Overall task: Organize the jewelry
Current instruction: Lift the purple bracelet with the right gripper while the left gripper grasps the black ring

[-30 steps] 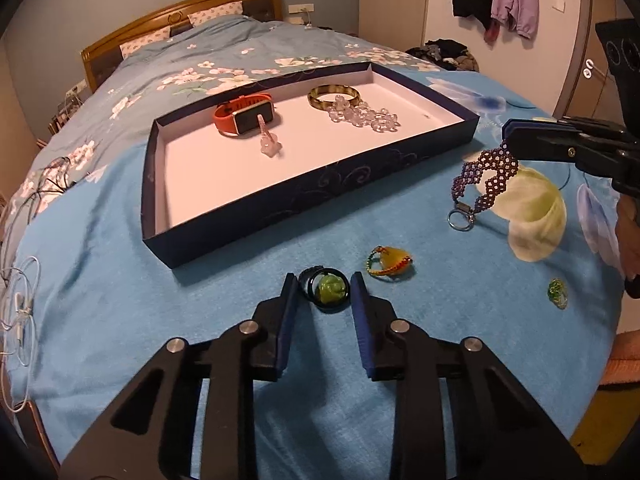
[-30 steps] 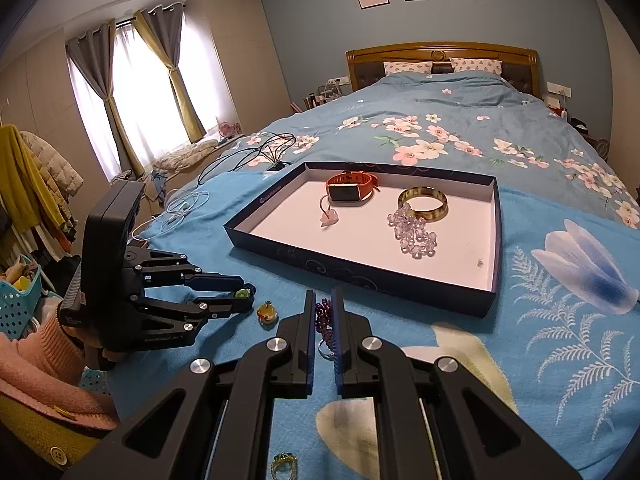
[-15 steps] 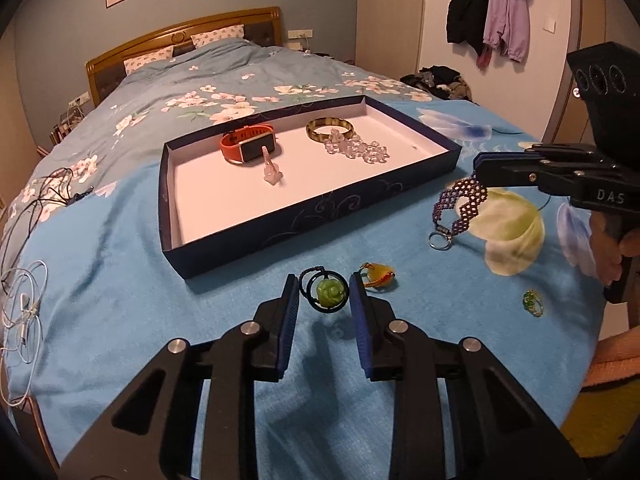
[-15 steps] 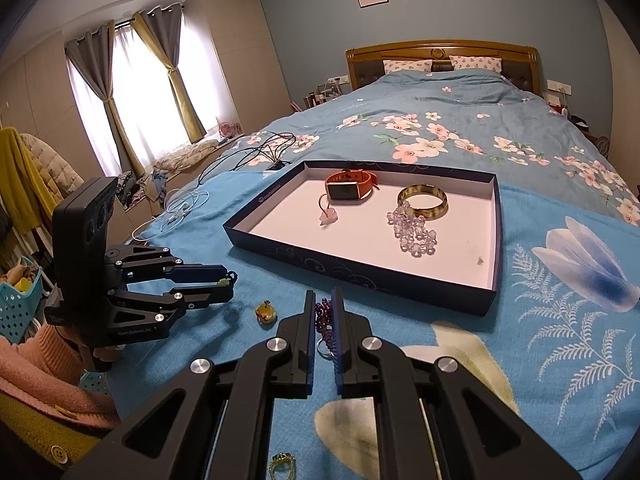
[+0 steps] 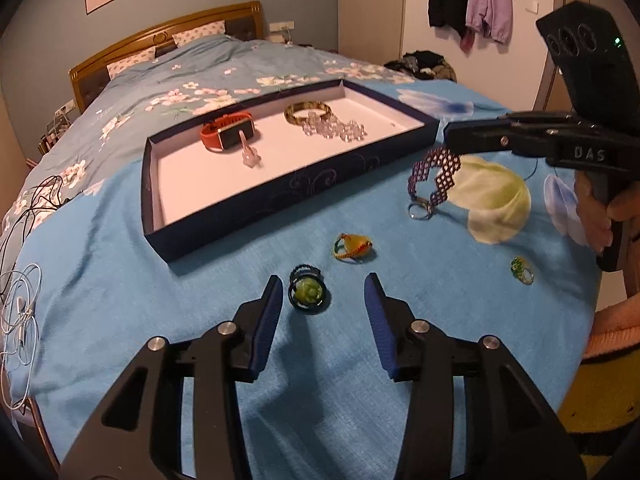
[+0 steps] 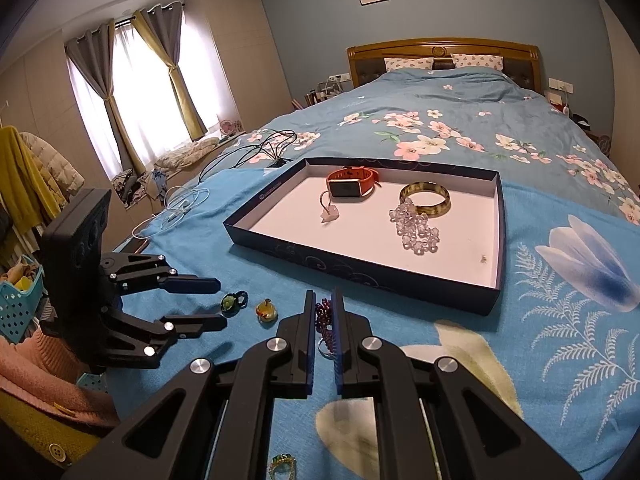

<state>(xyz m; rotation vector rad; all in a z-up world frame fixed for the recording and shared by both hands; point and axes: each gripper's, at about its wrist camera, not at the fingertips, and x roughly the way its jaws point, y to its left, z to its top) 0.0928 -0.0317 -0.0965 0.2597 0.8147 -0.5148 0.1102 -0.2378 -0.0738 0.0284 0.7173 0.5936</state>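
Your left gripper (image 5: 322,300) is spread wide, green ring (image 5: 307,295) just inside its left finger. Your right gripper (image 6: 323,320) is pinching the purple bracelet (image 5: 434,174), lifted nr the tray (image 5: 224,236).

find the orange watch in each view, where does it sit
Left wrist view: the orange watch lies in the far left part of the box, upper middle of the picture, just behind the small pink charm.
Right wrist view: the orange watch lies at the box's far end, centre of the picture.
Shared landmark: the gold bangle beside it.
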